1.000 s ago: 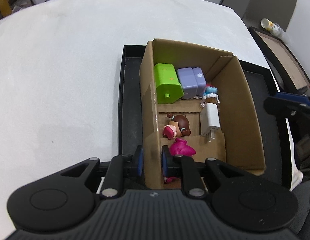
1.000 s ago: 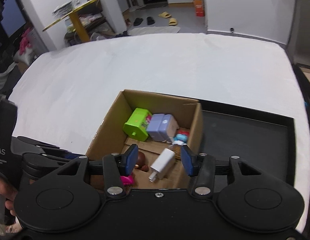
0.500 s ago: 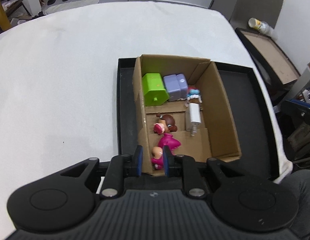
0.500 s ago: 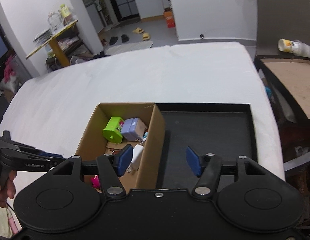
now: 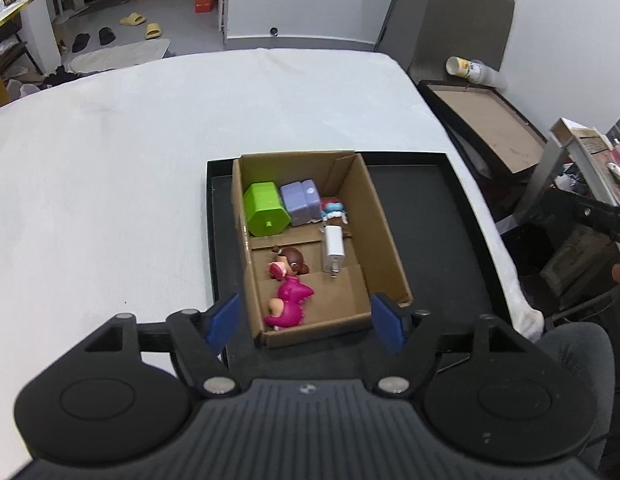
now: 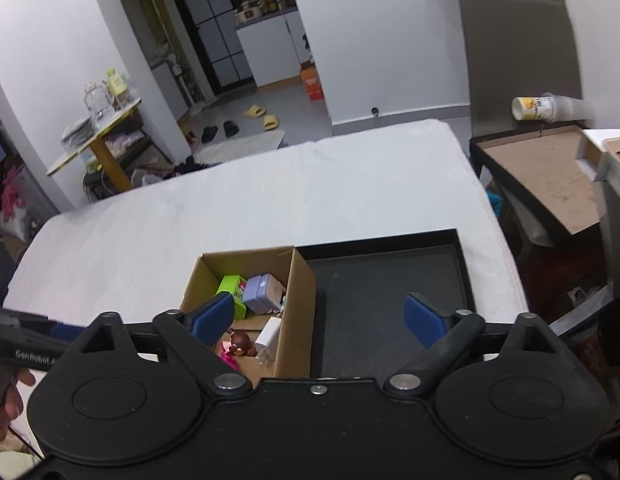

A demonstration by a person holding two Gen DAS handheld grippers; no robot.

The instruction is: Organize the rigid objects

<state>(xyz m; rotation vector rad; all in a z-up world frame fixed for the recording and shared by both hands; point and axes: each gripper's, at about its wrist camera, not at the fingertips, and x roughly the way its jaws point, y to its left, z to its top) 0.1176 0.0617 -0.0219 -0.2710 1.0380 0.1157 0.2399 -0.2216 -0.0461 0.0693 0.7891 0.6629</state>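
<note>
Both grippers have let go and pulled up from the cardboard box (image 5: 383,236). The left gripper (image 5: 306,320) and right gripper (image 6: 317,314) are opening wide, holding nothing. The toys lie inside the box, so tidying looks nearly finished.

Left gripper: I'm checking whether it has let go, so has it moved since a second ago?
Yes. The left gripper has pulled up and back from the brown cardboard box, whose left wall it pinched earlier; its jaws are opening, gripping nothing.
</note>
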